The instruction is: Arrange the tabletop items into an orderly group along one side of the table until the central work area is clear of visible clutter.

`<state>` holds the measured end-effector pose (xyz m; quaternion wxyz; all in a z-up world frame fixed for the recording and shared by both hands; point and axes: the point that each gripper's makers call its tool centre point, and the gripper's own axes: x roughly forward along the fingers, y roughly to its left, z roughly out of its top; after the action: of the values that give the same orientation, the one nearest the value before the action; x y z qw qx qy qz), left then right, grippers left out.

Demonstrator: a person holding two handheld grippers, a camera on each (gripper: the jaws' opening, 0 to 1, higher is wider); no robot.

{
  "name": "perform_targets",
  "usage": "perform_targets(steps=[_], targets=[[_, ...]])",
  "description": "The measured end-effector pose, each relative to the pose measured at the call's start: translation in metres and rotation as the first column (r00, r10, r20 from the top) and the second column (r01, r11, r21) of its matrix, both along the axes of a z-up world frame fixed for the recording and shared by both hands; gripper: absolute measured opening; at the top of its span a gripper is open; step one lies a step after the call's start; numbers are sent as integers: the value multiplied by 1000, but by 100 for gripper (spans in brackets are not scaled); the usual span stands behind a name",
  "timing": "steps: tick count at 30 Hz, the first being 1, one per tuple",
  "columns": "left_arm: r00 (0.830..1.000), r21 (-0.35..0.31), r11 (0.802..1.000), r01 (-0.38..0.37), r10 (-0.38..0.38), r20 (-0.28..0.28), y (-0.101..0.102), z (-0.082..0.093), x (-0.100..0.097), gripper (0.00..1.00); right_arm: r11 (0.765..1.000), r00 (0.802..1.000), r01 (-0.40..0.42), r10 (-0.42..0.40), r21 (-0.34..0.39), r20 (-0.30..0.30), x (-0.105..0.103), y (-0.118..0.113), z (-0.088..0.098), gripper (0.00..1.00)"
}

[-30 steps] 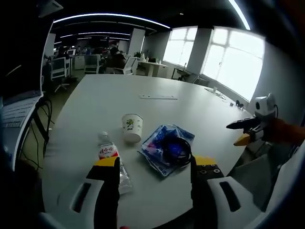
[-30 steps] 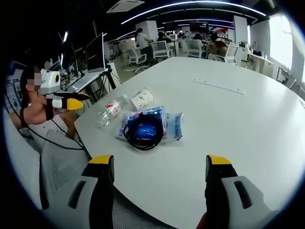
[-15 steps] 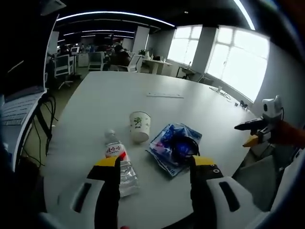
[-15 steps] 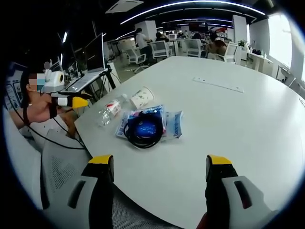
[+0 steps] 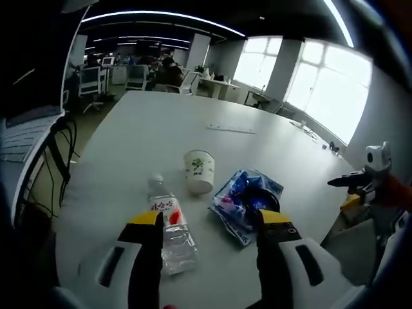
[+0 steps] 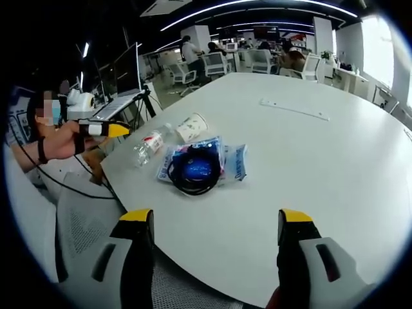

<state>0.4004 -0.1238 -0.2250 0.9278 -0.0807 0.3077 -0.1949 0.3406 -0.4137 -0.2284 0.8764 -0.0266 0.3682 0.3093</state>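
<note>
On the white table (image 5: 154, 129) a clear water bottle (image 5: 169, 225) with a red label lies on its side, beside an upright paper cup (image 5: 199, 170) and a blue packet (image 5: 246, 199) with a coiled black cable on it. My left gripper (image 5: 207, 222) is open just before the bottle and packet. In the right gripper view the bottle (image 6: 149, 143), the cup (image 6: 192, 127) lying tilted, and the packet (image 6: 203, 165) sit near the table's left edge; my right gripper (image 6: 215, 222) is open, well short of them. The left gripper (image 6: 106, 129) shows there in a hand.
A long white strip (image 5: 230, 129) lies farther across the table (image 6: 322, 161), also seen as the strip (image 6: 293, 109). A laptop (image 6: 125, 84) stands on a side desk. Office chairs, desks and people sit in the background. The right gripper (image 5: 360, 183) hovers off the table's edge.
The left gripper view has shifted so the bottle, cup and packet sit a little farther right and lower. In the right gripper view the hand-held left gripper moved up and toward the table.
</note>
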Motion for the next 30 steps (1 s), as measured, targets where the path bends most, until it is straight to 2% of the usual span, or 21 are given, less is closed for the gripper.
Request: perform_targets(steps=[8, 14, 19, 30], targets=[[999, 3, 1000, -21, 21, -30, 3, -16, 12, 57, 1000, 1000, -4, 4, -3, -20, -3, 0, -6, 78], [999, 39, 999, -12, 14, -49, 5, -29, 16, 57, 1000, 1000, 5, -5, -5, -26, -4, -5, -8, 78], [997, 36, 999, -27, 30, -70, 10, -40, 18, 57, 1000, 999, 8, -8, -7, -32, -6, -7, -10, 78], [990, 78, 996, -51, 61, -123, 20, -59, 14, 55, 1000, 999, 24, -24, 2, -43, -11, -10, -16, 77]])
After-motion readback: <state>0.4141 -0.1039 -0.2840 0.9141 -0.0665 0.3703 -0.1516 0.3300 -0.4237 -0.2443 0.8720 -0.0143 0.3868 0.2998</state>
